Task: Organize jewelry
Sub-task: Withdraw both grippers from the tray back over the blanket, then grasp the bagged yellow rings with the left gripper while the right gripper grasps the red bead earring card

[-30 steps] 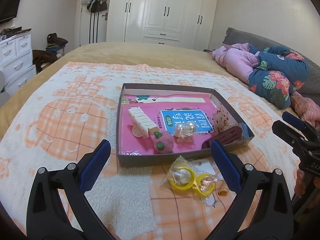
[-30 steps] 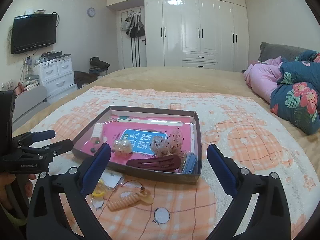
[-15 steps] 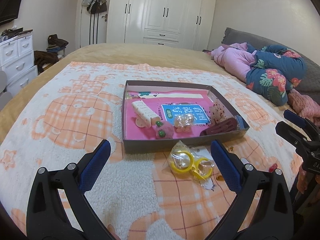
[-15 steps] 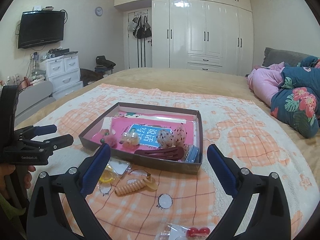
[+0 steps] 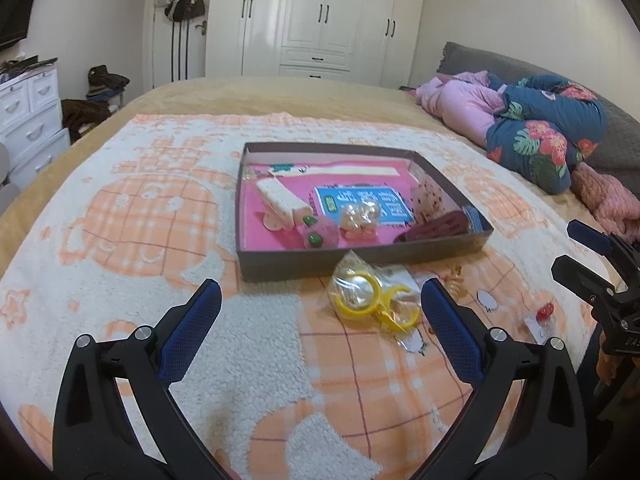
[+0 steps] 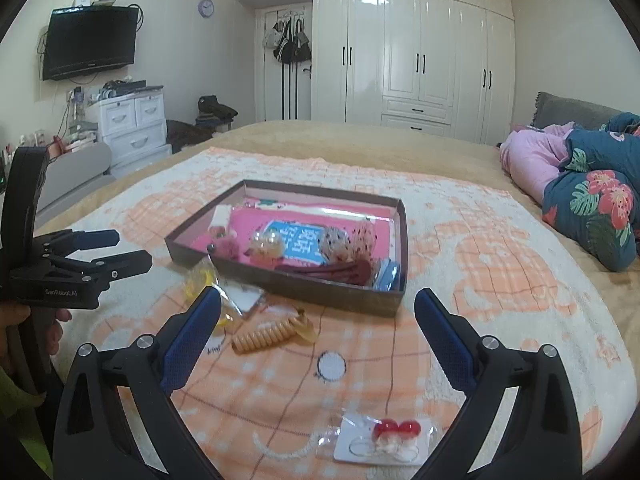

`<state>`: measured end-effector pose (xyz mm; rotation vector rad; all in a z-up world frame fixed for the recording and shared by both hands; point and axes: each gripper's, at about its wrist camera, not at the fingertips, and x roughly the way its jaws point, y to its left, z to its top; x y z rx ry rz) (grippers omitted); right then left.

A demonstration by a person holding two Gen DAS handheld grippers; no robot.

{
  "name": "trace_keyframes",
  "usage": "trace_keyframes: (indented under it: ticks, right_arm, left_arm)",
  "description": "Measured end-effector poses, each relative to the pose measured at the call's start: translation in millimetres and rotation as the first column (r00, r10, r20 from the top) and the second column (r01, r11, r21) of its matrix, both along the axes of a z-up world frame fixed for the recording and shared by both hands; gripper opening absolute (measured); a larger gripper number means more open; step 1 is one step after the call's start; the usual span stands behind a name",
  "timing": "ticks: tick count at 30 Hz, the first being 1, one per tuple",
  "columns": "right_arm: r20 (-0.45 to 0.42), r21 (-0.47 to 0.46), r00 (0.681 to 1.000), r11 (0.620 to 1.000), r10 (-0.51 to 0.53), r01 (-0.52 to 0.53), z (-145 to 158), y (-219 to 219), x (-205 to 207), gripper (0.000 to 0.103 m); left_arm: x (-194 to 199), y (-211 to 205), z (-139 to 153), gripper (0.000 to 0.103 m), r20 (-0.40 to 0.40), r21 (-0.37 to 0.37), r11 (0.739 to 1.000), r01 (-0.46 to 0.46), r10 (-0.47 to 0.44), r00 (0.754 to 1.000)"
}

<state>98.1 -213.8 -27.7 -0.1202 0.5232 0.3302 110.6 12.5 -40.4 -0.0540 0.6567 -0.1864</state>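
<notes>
A shallow dark box (image 5: pixel 352 266) (image 6: pixel 304 292) with a pink lining sits on the bed blanket and holds several hair clips and trinkets. In front of it lie a bagged yellow ring pair (image 5: pixel 370 300) (image 6: pixel 204 280), a coiled orange hair tie (image 6: pixel 260 338) and a red bead earring card (image 6: pixel 390 436) (image 5: pixel 542 314). My left gripper (image 5: pixel 320 320) is open and empty, hovering short of the yellow bag. My right gripper (image 6: pixel 316 340) is open and empty, above the blanket between the hair tie and the earring card.
The orange-and-white blanket (image 5: pixel 120 220) covers the bed. Folded pink and floral bedding (image 5: pixel 540 128) lies at the right. A white drawer unit (image 6: pixel 132 124) and wardrobes (image 6: pixel 400 60) stand beyond the bed.
Both grippers have pulled back from the box, so it looks smaller and farther. The earring card has come into the right wrist view. Both grippers stay open.
</notes>
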Motion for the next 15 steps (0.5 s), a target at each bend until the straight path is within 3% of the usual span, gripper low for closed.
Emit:
trace_keyframes:
  ticks: [15]
  right_arm:
    - [-0.062, -0.018, 0.998, 0.999, -0.031, 0.03, -21, -18, -16, 0.095]
  left_arm:
    - [1, -26, -20, 0.092, -0.05, 0.043, 0.997, 0.066, -0.063, 0.997]
